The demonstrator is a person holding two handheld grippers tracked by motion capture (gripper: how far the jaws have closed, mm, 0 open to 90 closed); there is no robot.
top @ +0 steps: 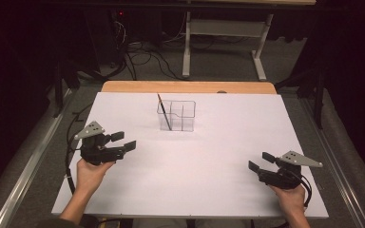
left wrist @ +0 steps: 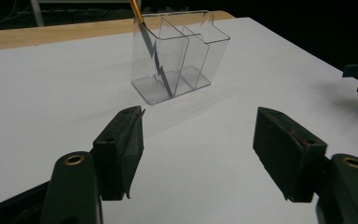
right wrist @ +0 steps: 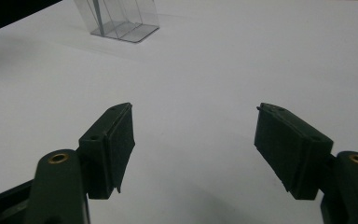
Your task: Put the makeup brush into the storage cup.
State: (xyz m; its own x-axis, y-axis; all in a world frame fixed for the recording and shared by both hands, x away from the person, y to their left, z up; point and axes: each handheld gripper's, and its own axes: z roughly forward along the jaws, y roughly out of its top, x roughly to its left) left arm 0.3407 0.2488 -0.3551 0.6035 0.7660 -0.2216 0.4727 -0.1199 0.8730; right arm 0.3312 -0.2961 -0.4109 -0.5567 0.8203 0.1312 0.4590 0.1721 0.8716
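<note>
A: Nearest the table's front edge, what do you see?

B: 2 hands on the white rectangular table top [top: 204, 180]. The person's right hand [top: 292, 202] grips the right black two-jaw gripper [top: 261, 161] near the front right corner. Its jaws are spread wide with nothing between them; in the right gripper view the right gripper [right wrist: 193, 140] has only bare white surface in the gap.

A: And the other side?

B: The left hand [top: 89, 175] holds the left black two-jaw gripper [top: 123, 141] a little farther in, near the left edge. Its jaws also stand apart and hold nothing. In the left gripper view the left gripper [left wrist: 198, 140] points toward the container, and the tips of the right one show at that view's right edge.

A: Where is the container?

B: The clear plastic compartmented organiser box [top: 177, 115] stands upright beyond both grippers, in the far half of the table near the middle, well apart from each. The left gripper is the nearer of the 2. In the left gripper view the box [left wrist: 186, 56] shows inner dividers.

A: Anything inside?

B: 1 thin paintbrush with a yellow-brown handle and dark lower end [top: 164, 112] leans in the leftmost compartment, top tilted left and away, rising above the rim. In the left gripper view the paintbrush [left wrist: 150, 46] rests its lower end on the box floor.

A: Past the white surface?

B: A strip of bare wooden table edge [top: 188, 87], then dark floor with cables [top: 142, 54].
</note>
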